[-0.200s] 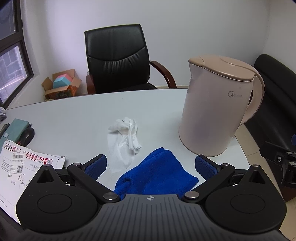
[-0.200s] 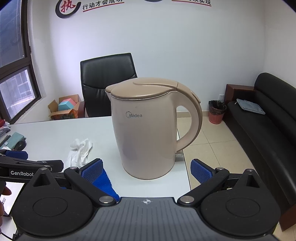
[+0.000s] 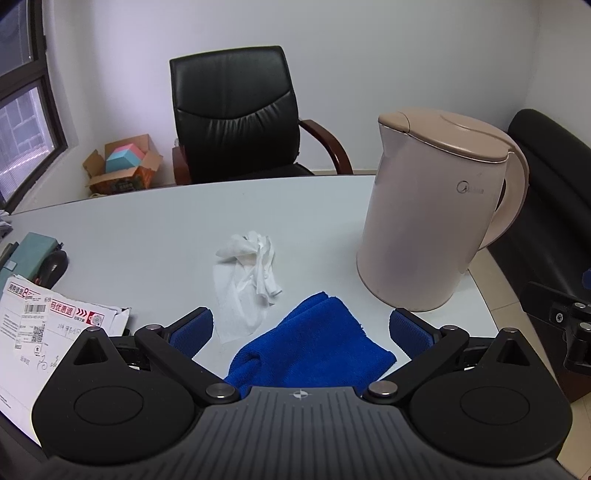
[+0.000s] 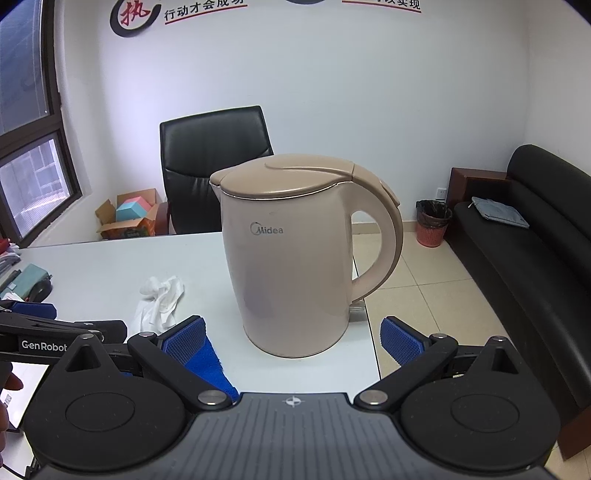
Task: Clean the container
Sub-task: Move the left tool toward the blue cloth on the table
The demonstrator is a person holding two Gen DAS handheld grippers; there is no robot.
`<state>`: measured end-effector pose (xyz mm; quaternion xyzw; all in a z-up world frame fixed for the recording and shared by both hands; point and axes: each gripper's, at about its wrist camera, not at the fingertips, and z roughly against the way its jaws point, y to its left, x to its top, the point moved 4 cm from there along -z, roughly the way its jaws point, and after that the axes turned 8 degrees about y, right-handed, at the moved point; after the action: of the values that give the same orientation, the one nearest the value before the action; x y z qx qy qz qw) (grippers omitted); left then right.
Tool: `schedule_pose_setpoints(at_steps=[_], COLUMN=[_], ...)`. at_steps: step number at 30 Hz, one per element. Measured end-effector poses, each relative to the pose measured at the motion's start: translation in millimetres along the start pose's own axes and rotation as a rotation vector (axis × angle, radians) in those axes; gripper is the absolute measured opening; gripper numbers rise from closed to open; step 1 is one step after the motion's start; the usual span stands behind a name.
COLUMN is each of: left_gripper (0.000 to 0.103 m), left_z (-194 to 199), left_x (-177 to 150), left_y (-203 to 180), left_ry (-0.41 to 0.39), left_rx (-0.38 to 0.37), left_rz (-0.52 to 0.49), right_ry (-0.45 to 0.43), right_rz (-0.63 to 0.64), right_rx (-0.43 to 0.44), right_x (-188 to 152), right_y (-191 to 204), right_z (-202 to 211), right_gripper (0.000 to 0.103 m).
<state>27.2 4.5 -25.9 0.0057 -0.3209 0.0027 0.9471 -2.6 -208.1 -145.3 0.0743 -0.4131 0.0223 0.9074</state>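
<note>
Blue cloth (image 3: 314,347) — near edge hidden by left hand-held gripper (image 3: 301,330).

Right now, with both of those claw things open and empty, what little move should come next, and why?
Probably lower the left gripper onto the blue cloth and close on it. The cloth lies loose on the table directly between its open fingers, and the kettle, lid shut, stands untouched ahead of the open right gripper.

We read "Midea" on the beige kettle (image 4: 291,258), "GenRobot" on the left gripper (image 4: 44,345), red Chinese characters on the wall sign (image 4: 203,11); envelope (image 3: 44,325) print is too small to read
</note>
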Motion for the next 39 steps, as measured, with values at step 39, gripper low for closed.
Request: schedule_pose_setpoints(at_steps=[39], left_gripper=[0.103], left_z=[-13], left_x=[-7], left_y=[4], left_ry=[0.031], left_rx=[0.007], left_rz=[0.019], right_ry=[0.025], right_rz=[-0.003], right_rx=[0.007], right_x=[-2], right_y=[1], right_z=[-9], right_gripper=[0.103])
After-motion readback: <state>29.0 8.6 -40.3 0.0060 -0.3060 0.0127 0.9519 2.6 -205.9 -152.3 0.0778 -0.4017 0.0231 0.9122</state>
